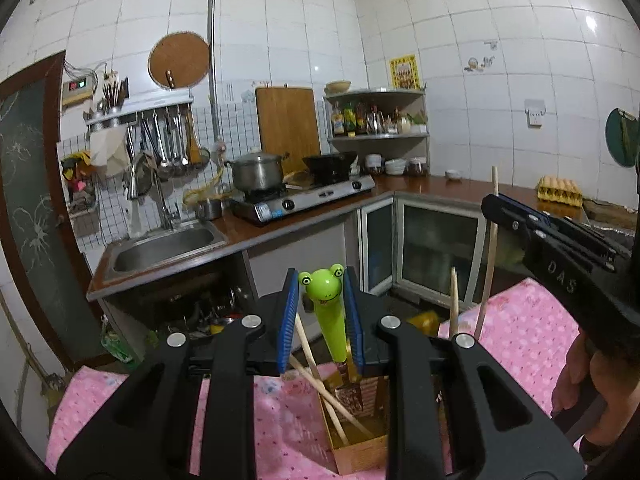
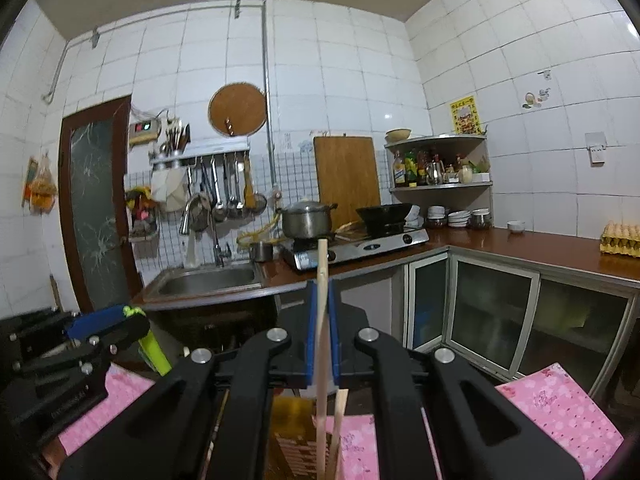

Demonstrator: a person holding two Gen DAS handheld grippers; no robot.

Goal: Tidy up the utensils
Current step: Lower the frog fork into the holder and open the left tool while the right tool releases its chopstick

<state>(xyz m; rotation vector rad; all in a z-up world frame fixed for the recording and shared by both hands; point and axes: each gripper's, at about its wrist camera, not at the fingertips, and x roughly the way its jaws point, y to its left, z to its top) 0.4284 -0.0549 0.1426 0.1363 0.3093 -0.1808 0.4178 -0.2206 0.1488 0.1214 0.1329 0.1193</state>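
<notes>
My left gripper (image 1: 321, 300) is shut on a green frog-headed utensil (image 1: 328, 312), held upright over a brown cardboard box (image 1: 360, 452) on the pink cloth. Several wooden chopsticks (image 1: 320, 384) lean inside the box. My right gripper (image 2: 322, 320) is shut on a wooden chopstick (image 2: 322, 280) that stands upright with its lower end in the box (image 2: 292, 440). The right gripper also shows in the left wrist view (image 1: 490, 205), holding that chopstick (image 1: 493, 248); another chopstick (image 1: 454, 304) stands beside it. The left gripper with the green utensil (image 2: 154, 354) shows at the left of the right wrist view.
A pink flowered cloth (image 1: 520, 340) covers the table under the box. Beyond are a kitchen counter (image 2: 540, 248) with a sink (image 1: 164, 248), gas stove (image 1: 304, 200), pot, wok, egg tray (image 1: 560, 191) and glass cabinet doors (image 2: 496, 320).
</notes>
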